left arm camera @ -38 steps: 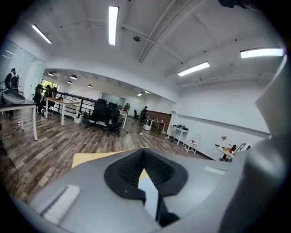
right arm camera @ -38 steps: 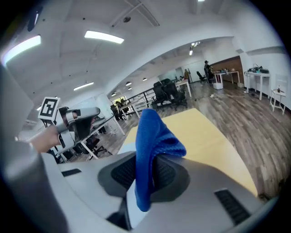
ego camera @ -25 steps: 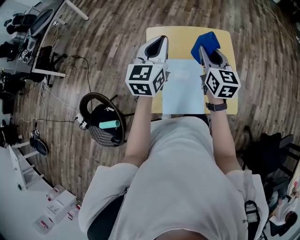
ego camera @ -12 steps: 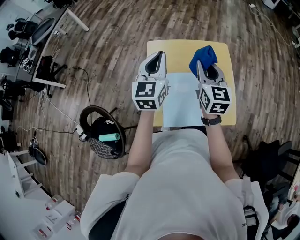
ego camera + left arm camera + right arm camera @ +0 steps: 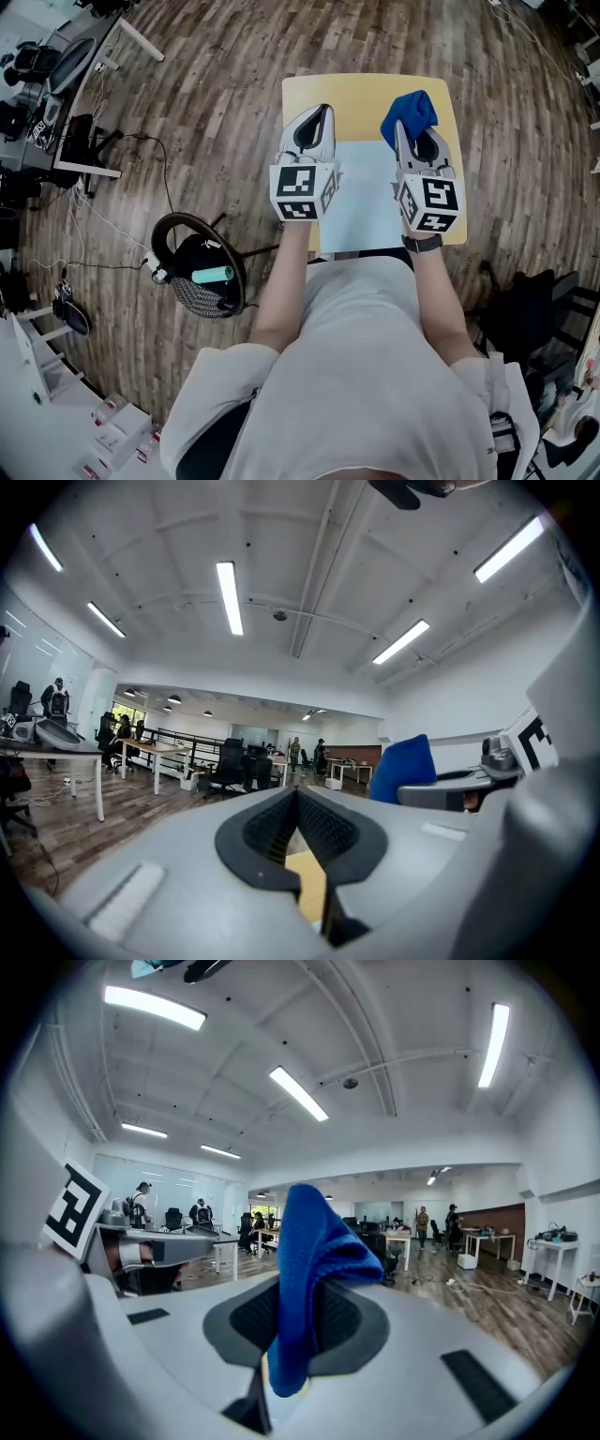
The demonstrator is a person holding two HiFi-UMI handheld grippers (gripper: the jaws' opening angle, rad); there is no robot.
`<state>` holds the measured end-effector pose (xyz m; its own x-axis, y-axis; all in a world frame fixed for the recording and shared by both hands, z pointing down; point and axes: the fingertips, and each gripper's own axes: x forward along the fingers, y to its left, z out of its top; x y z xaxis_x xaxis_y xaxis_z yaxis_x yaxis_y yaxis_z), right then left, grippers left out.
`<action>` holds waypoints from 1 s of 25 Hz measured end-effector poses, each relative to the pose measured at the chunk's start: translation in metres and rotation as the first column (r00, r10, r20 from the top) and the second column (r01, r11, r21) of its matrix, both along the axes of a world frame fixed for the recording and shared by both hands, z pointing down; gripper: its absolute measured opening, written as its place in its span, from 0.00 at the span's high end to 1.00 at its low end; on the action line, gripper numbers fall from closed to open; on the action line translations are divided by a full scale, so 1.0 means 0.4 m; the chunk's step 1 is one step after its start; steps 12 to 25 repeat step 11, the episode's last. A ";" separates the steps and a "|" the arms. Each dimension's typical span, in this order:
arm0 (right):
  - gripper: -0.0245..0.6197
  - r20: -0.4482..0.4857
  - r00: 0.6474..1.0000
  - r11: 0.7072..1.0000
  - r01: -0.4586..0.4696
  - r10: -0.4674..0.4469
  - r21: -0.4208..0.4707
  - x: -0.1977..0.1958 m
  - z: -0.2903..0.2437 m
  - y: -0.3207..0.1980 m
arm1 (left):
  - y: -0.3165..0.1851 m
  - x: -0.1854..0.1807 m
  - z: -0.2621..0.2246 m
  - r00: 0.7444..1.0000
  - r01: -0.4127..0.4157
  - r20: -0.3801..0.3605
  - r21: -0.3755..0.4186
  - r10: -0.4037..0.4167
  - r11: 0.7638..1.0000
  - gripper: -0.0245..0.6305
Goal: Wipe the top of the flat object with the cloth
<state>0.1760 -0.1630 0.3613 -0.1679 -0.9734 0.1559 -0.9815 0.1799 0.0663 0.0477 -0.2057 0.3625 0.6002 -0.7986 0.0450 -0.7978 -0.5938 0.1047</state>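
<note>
**Floor (image 5: 216,94), left:** wood planks. A white desk (image 5: 89,170) stands at the far left edge. Nearer the person is a round black basket (image 5: 161,230) with a teal cylinder (image 5: 213,274) lying in it.

**Left gripper (image 5: 322,111):** held over the left edge of the worktop (image 5: 361,98), a small yellow table. Its fingers are clenched together with nothing between them. The left gripper view shows only a slit of yellow worktop behind the pads. The cube carries black-and-white square markers and no readable words.

**Flat object (image 5: 366,187):** a pale blue sheet lying flat on the worktop between the two grippers. Its near edge is at the worktop's near edge.

**Right gripper (image 5: 403,129):** held over the right side of the sheet. Its fingers are clamped on the cloth (image 5: 410,111). The cube again carries markers only. A dark watch (image 5: 422,242) is on that wrist.

**Cloth:** blue and bunched. It stands up out of the fingertips above the sheet's far right corner, and the right gripper view shows a fold pinched between the pads. Whether it touches the sheet cannot be told.

**Change from the earlier frames:** slight.
- Against a second ago, the two cubes sit a little closer to each other and lower in the head view.
- Against half a second ago, the pose is nearly the same.
- The cloth is in the same grip over the same corner.
- The left fingers are closed as before.
</note>
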 end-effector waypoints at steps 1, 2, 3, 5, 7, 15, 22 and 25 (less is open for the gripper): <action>0.87 -0.006 1.000 1.000 0.004 -0.004 0.004 -0.006 -0.004 -0.004 | -0.005 -0.005 -0.001 1.000 0.006 -0.002 0.001 -0.006 1.000 0.95; 0.87 -0.011 1.000 1.000 0.008 -0.008 0.006 -0.009 -0.007 -0.008 | -0.010 -0.008 -0.001 1.000 0.011 -0.004 0.000 -0.011 1.000 0.95; 0.87 -0.016 1.000 1.000 0.011 -0.011 0.005 -0.011 -0.008 -0.012 | -0.016 -0.010 0.000 1.000 0.014 -0.006 -0.002 -0.014 1.000 0.95; 0.87 -0.026 0.999 1.000 0.018 -0.018 -0.003 -0.011 -0.005 -0.022 | -0.028 -0.010 0.007 1.000 0.017 -0.010 -0.013 -0.017 1.000 0.95; 0.87 -0.038 0.999 1.000 0.026 -0.027 -0.016 -0.009 0.005 -0.033 | -0.040 -0.006 0.026 1.000 0.013 -0.005 -0.037 -0.013 0.999 0.95; 0.86 -0.047 0.998 0.998 0.039 -0.041 -0.051 0.009 0.041 -0.057 | -0.068 0.024 0.101 1.000 -0.010 0.027 -0.118 0.013 0.993 0.95; 0.86 -0.047 0.998 0.998 0.039 -0.041 -0.051 0.009 0.041 -0.057 | -0.068 0.024 0.101 1.000 -0.010 0.027 -0.118 0.013 0.993 0.95; 0.86 -0.047 0.998 0.998 0.039 -0.041 -0.051 0.009 0.041 -0.057 | -0.068 0.024 0.101 1.000 -0.010 0.027 -0.118 0.013 0.993 0.95</action>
